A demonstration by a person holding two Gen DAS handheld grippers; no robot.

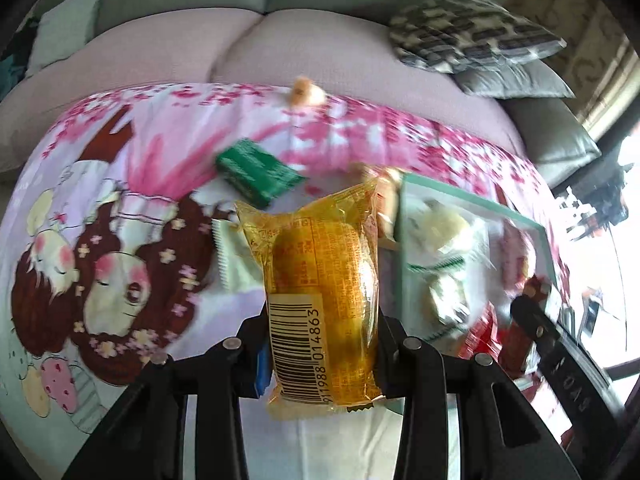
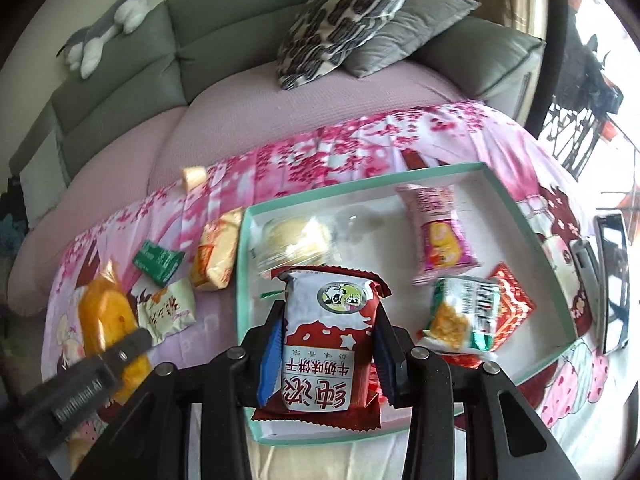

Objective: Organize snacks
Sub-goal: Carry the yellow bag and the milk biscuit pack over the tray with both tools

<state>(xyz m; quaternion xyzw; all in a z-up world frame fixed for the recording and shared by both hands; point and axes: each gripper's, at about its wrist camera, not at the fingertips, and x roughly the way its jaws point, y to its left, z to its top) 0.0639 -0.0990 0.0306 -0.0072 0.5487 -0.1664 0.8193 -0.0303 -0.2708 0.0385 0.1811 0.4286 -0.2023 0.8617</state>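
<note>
My left gripper [image 1: 320, 344] is shut on a yellow cake packet [image 1: 324, 280] with a barcode, held above the cartoon cloth; the packet also shows in the right wrist view [image 2: 106, 320]. My right gripper [image 2: 326, 344] is shut on a red-and-white biscuit packet [image 2: 330, 336], held over the near part of the mint-rimmed box [image 2: 360, 182]. The box [image 1: 472, 200] holds a pale bun packet [image 2: 296, 240], a pink packet [image 2: 438, 232], a green-and-white packet [image 2: 464, 312] and a red packet [image 2: 514, 300].
On the cloth left of the box lie a green packet [image 2: 158, 261], an orange-cream packet [image 2: 216, 256], a white packet [image 2: 168, 312] and a small pale sweet [image 2: 194, 177]. A pink-covered sofa with cushions [image 2: 344, 24] stands behind. A phone [image 2: 614, 280] lies right of the box.
</note>
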